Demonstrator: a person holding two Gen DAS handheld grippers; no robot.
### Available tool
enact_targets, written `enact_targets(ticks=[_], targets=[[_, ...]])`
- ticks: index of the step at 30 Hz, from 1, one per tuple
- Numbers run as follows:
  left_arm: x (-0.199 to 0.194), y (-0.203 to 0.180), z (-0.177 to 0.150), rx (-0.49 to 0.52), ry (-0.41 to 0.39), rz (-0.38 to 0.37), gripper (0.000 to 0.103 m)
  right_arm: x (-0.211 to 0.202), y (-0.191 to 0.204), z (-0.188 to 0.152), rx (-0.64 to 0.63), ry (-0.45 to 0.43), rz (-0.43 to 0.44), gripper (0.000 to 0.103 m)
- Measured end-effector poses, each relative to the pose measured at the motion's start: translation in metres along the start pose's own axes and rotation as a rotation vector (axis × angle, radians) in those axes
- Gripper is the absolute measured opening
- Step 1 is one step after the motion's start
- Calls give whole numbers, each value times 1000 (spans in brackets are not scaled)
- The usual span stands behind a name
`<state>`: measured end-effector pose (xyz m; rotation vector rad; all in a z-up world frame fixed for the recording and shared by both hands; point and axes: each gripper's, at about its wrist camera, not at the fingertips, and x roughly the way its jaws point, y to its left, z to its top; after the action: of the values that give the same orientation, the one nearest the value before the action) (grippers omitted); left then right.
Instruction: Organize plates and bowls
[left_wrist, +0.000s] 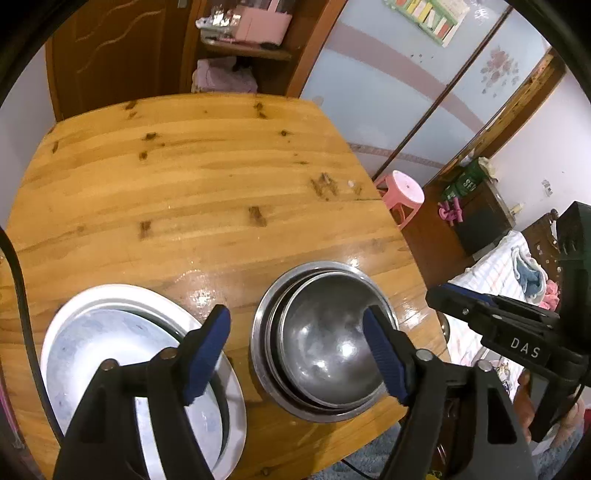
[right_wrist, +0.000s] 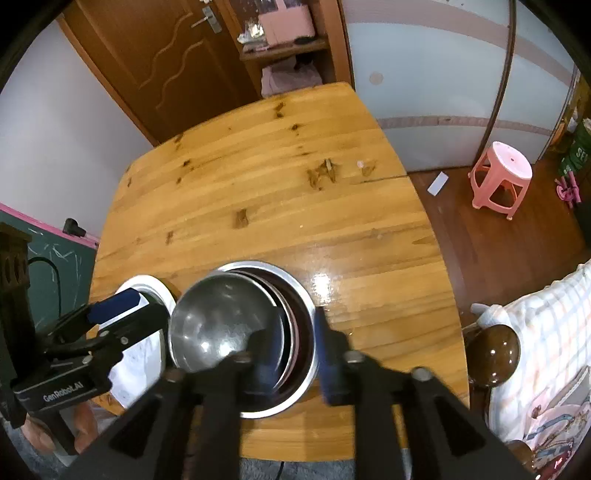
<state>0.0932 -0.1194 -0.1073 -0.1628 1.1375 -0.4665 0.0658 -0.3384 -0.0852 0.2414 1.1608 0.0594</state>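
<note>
A stack of nested steel bowls (left_wrist: 325, 343) is seen on the wooden table (left_wrist: 207, 177) near its front edge, with a stack of white plates (left_wrist: 140, 373) just beside it, to the left in the left wrist view.

The left gripper (left_wrist: 297, 354) is held above the gap between the two stacks. Its jaws are spread wide, nothing between the blue pads (left_wrist: 207, 354). One pad is seen over the plates' right rim, the other over the right side of the top bowl; no contact can be made out.

In the right wrist view the right gripper (right_wrist: 297, 363) is positioned over the right rim of the bowls (right_wrist: 243, 332). Its jaws are parted a little; the rim of the outer bowl is seen in the gap between the fingers, but no pressing of the pads on it is visible. Motion blur affects the fingers here.

The left gripper (right_wrist: 114, 306) is also visible from the right wrist camera, over the plates (right_wrist: 147, 325). The right gripper (left_wrist: 461, 299) is visible at the right edge of the left view, off the table's corner. A pink stool (right_wrist: 502, 177) stands on the floor beyond the table.
</note>
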Motion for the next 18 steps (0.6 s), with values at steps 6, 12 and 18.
enact_targets(ticks=[6, 12, 18], targets=[[-9, -7, -3, 74, -38, -6, 81, -9, 2, -1, -30, -41, -19, 40], [5, -5, -8, 76, 8, -12, 81, -3, 1, -4, -41, -28, -14, 40], [29, 6, -16, 23, 83, -31, 81, 13, -2, -12, -55, 0, -25, 40]])
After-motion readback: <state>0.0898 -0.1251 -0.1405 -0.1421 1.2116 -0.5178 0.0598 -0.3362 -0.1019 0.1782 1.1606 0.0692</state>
